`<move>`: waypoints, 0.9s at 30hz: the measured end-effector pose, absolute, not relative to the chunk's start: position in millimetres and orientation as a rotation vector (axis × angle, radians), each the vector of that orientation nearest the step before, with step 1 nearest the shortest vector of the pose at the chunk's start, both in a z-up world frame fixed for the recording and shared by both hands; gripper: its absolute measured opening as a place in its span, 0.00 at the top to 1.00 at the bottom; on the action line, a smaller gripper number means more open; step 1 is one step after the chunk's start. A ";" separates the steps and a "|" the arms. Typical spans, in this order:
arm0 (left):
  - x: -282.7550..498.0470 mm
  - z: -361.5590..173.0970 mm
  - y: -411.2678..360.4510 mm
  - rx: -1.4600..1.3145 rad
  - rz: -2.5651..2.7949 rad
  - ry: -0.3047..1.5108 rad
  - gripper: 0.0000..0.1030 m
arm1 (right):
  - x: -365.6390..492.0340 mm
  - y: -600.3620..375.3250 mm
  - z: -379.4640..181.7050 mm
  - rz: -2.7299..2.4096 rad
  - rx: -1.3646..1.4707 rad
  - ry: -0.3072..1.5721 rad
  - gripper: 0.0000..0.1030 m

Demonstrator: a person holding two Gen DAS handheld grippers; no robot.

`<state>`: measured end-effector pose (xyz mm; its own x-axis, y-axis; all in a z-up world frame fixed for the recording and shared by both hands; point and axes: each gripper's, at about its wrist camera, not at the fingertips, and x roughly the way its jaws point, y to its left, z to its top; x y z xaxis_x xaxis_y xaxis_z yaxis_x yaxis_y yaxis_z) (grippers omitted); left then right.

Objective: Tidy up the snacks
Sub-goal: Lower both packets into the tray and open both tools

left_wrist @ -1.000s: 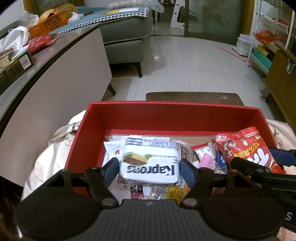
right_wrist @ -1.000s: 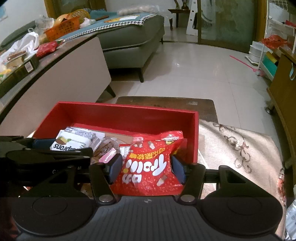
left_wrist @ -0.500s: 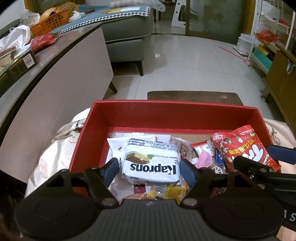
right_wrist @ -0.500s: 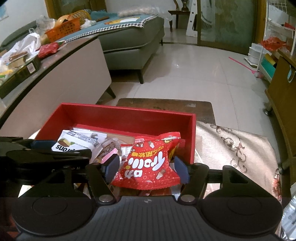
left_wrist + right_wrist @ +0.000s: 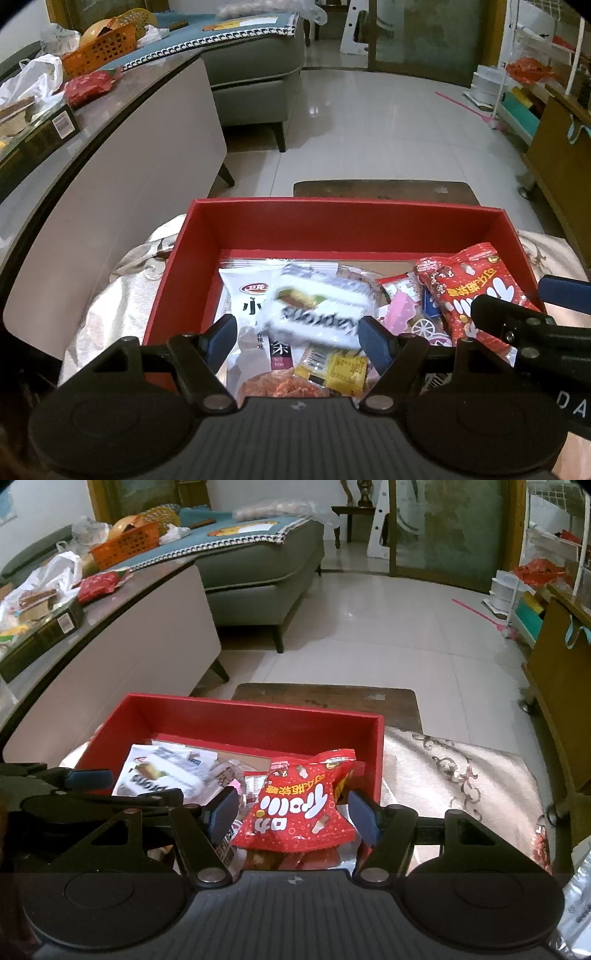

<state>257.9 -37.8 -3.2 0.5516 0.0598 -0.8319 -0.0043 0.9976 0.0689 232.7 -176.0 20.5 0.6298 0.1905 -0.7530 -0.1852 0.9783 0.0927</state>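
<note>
- My left tongs [image 5: 297, 338] stand apart over the near half of the red box [image 5: 347, 210]; nothing is clamped. The white wafer pack [image 5: 317, 308] sits between the pads, blurred, clear of both as far as I can judge.
- My right tongs [image 5: 291, 812] also stand apart. The red candy bag [image 5: 301, 806] lies between the pads at 12 o'clock, leaning against the box's right wall [image 5: 375, 753]; gaps show on both sides of it.
- Wafer pack: looks light, a soft film wrapper over a fairly firm block. I would grip it across the short sides, at mid-height, and gently; wafers probably crush.
- Candy bag: puffy, crinkled foil, probably slippery and air-filled. The flat crimped top seal at 12 o'clock seems the surest hold; a belly squeeze may slide off.
- Writing: the wafer pack's label is smeared in the left view; the right view shows upside-down letters "prons" or similar, not fully legible. The candy bag carries large white Chinese characters I cannot read with confidence.
- Under the wafer pack lies a white sachet [image 5: 245, 295] with a red oval logo and a black character resembling 小; a yellow packet [image 5: 341, 371] with a barcode sits at 6 o'clock.
- The box rests on a pale patterned cloth [image 5: 454, 775].
</note>
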 end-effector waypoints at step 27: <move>236.4 15.5 -34.6 0.068 0.009 0.955 0.35 | 213.8 -173.0 37.9 0.197 -0.004 0.846 0.26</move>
